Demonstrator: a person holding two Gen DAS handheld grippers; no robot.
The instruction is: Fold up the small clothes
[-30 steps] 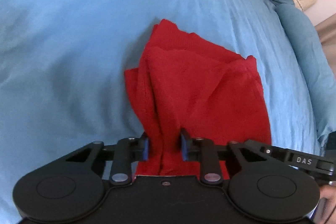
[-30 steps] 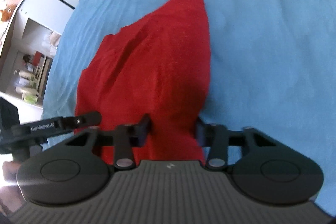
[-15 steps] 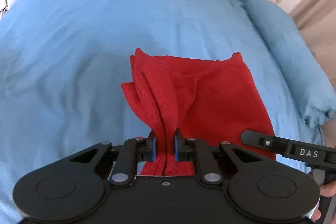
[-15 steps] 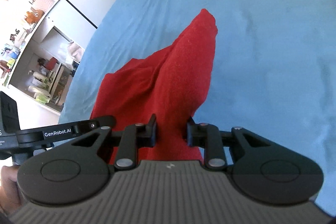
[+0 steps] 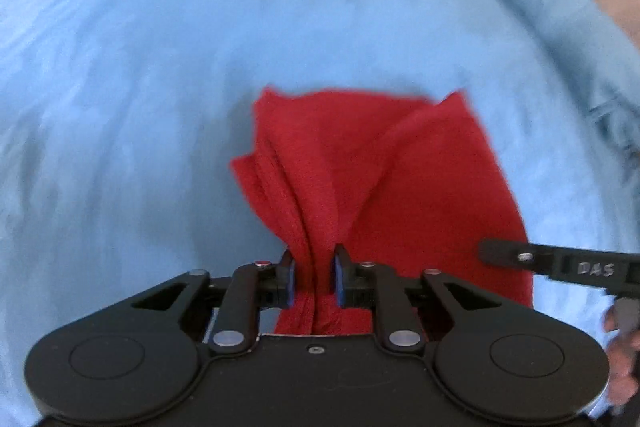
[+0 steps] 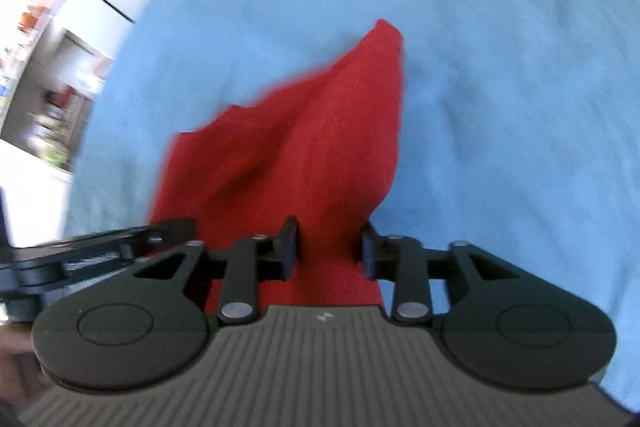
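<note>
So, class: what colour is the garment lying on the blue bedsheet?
Plain red garment, no pattern visible, on the blue bedsheet; the left wrist view shows it best.

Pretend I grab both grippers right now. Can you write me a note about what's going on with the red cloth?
Left gripper: jaws opening, a bunched fold of the red knitted cloth between its blue pads.
Right gripper: jaws opening, the same cloth's other end between them.
Where things are: the cloth hangs from both grippers over the light blue bedsheet; whether its far edge touches the sheet is hard to tell through the blur.
Done: the cloth is picked up and looks doubled over.
Left: lay it flat on the sheet, let go fully, and probably fold it once more.
</note>
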